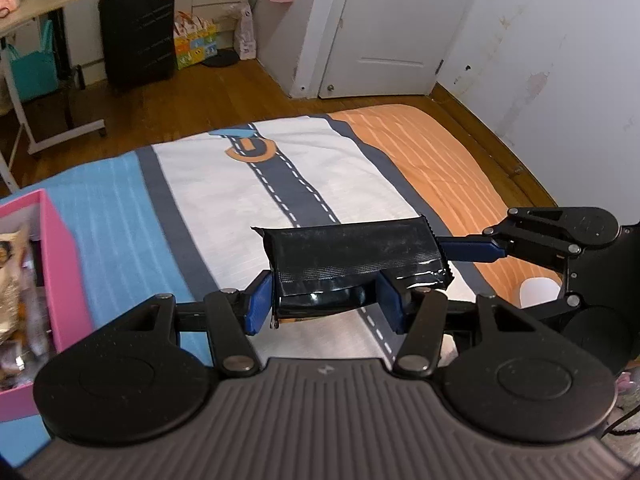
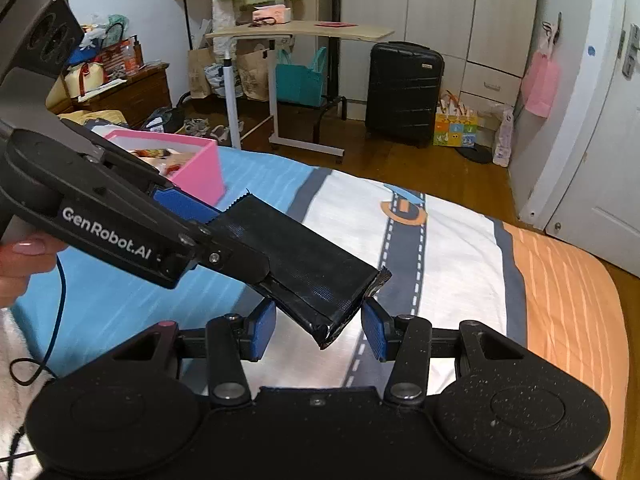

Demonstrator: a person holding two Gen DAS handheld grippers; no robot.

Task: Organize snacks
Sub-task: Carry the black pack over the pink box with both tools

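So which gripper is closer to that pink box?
Left. The left gripper holds the end of the black packet nearest the pink box; the right gripper holds its far end.

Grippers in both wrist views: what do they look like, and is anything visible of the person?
Both the left gripper and the right gripper are black, with round pivot discs, silver rivets and blue ribbed pads. White "GenRobot.AI" lettering runs along the left one. A blue cable hangs near a hand with pink-polished nails.

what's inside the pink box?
The pink box holds loose snack packets, colourful wrappers piled together. Its walls and the left gripper hide the lower layers, so no count.
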